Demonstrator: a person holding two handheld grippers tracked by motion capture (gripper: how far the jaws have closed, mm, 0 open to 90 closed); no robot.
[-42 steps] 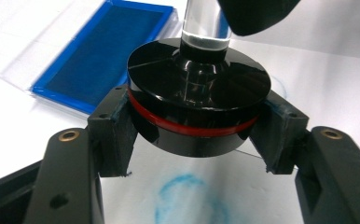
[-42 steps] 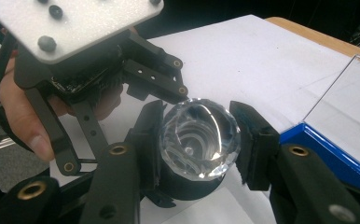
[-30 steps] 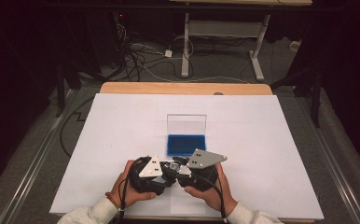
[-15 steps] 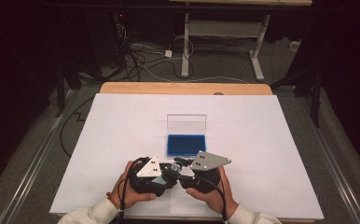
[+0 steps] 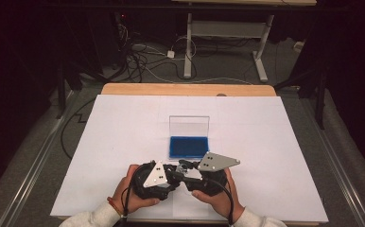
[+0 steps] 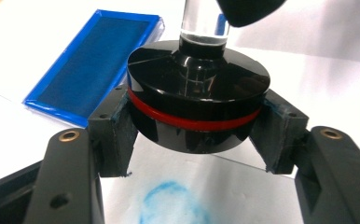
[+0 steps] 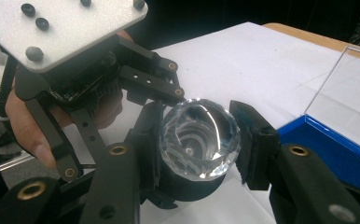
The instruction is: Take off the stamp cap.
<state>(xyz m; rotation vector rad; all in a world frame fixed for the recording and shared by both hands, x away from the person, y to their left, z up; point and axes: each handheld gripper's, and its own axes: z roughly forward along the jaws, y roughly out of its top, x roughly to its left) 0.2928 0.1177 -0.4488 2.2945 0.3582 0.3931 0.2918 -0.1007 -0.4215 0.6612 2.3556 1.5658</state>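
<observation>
Fingers first: left gripper is clamped on the black base of a round stamp, its pads pressed against the sides at the red band. Right gripper is clamped on the stamp's faceted clear knob. Both tools meet near the table's front edge in the high view, where the stamp sits between them, just in front of the open blue ink pad. A blue ring print lies on the white paper beneath the lifted base.

Step, as judged: stamp held two-handed above the paper, one print made. Next move probably calls for a level base, carried to the pad for re-inking or set down on fresh paper without smearing the wet mark.
</observation>
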